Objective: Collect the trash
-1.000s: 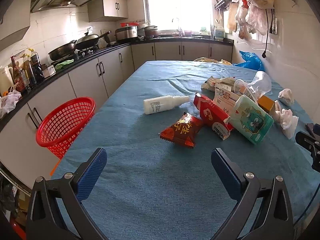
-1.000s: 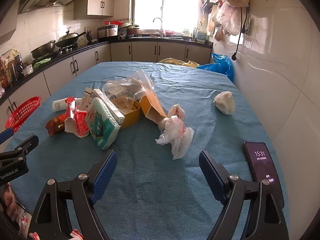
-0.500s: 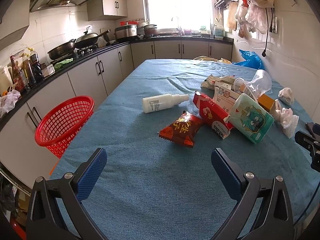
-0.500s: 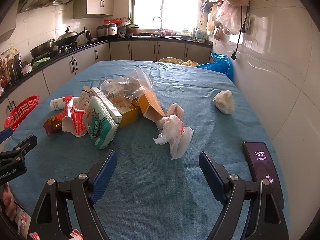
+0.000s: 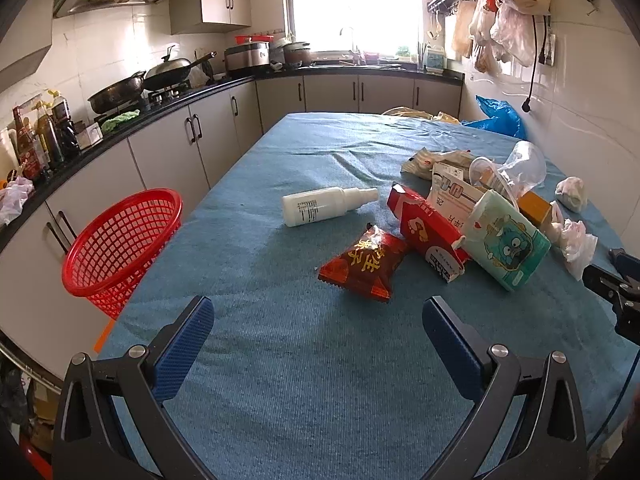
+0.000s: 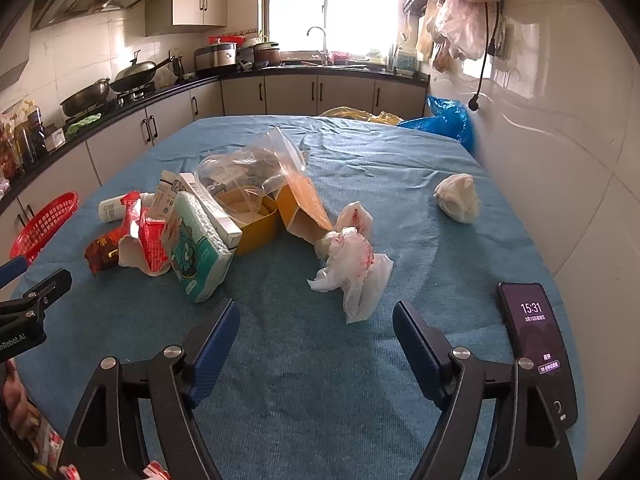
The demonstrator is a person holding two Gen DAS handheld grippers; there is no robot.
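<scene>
- Blue cloth covers the tabletop [image 5: 280,380], with the trash gathered in the middle and right of the left wrist view.
- Left claw [image 5: 318,344] hangs spread wide at the bottom of its frame, nothing between its blue pads, above bare cloth.
- Just beyond it lies a red snack packet [image 5: 362,264]; a white bottle [image 5: 320,210] lies on its side further up.
- Right of the packet, a red carton [image 5: 430,236] leans against a green tissue pack [image 5: 506,246].
- Red basket [image 5: 120,244] sits at the left edge of the tabletop, well apart from the trash.
- Right claw [image 6: 316,340] is spread but its jaws are closing, with only cloth between them; the crumpled white tissue [image 6: 352,268] lies just past the tips, untouched.
- At lower right of the right wrist view, a phone [image 6: 536,340] lies with its screen lit.
- Another white wad [image 6: 458,198] lies alone at right centre.
</scene>
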